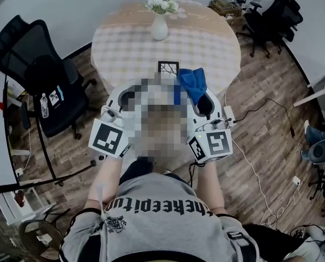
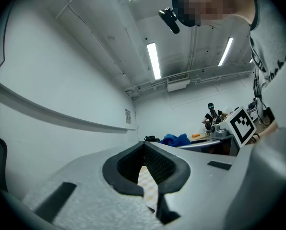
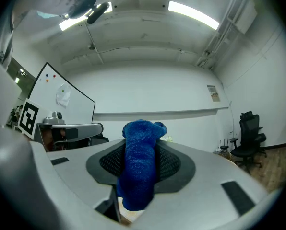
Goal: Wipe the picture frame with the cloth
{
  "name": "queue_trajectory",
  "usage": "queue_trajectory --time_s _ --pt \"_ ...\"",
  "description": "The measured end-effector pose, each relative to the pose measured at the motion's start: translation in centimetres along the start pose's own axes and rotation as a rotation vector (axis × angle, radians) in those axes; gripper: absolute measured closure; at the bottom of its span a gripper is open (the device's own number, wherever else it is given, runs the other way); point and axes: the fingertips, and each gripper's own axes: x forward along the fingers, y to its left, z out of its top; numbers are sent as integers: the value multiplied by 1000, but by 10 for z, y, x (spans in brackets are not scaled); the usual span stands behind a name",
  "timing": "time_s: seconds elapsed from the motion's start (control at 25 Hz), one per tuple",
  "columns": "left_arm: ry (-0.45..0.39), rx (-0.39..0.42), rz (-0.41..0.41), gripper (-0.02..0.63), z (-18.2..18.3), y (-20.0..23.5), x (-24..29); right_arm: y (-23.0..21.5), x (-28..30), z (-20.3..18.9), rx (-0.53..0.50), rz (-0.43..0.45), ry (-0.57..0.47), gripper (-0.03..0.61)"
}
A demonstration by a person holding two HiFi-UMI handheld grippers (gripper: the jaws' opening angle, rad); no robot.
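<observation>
Facing the round table (image 1: 124,48) with its checked cover; person stands at the near edge, both grippers raised in front of the chest. Black office chair (image 1: 40,72) is well off to the left, more chairs and a floor cable (image 1: 255,173) are to the right; none are in the working path. Left gripper (image 1: 128,97): in its own view the pads (image 2: 157,162) meet at the tips, only a sliver of checked cover shows behind them, nothing is held. Right gripper (image 1: 203,102): jaws clamped on the blue cloth (image 3: 139,171), which fills the gap and bunches out past the tips. Both gripper views look at wall and ceiling, so the jaws point up and away from the table top. Vase (image 1: 160,27) with white flowers sits on the far half of the table, well behind the work. Picture frame (image 1: 168,69), small and dark-rimmed, sits near the table's near edge, ahead of and between the two grippers. The free end of the cloth (image 1: 192,82) lies just to the frame's right; contact cannot be confirmed. Standing or flat: cannot tell from above. Judgement: right gripper is nearer and already loaded; next move needs the cloth carried slightly left and down onto the frame. The left gripper is free to steady it, as a light frame may slide or tip.
</observation>
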Motion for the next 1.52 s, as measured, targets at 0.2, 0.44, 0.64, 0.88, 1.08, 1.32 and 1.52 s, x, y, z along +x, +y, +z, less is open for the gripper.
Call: queue_trajectory --time_s 0.2,0.44,0.64,0.88,1.08,1.32,1.52 --pt "-5 -11 -44 598 -9 25 14 -3 26 -3 -5 -42 -1 431" --pt "-8 -27 -87 598 -20 52 27 -5 52 -11 -4 -89 3 433" --pt "10 -54 -117 598 -30 73 34 -4 74 -15 -4 -121 4 431" --pt "-7 -52 -157 598 -37 90 40 -2 86 -20 -7 -167 7 433" --pt "-9 -72 -182 598 -41 93 51 -10 89 -23 -3 -195 18 433" --pt "2 -90 -193 598 -51 92 67 -27 93 -30 3 -211 38 433" --pt "9 -89 -170 598 -56 100 82 -43 106 -36 24 -205 46 432"
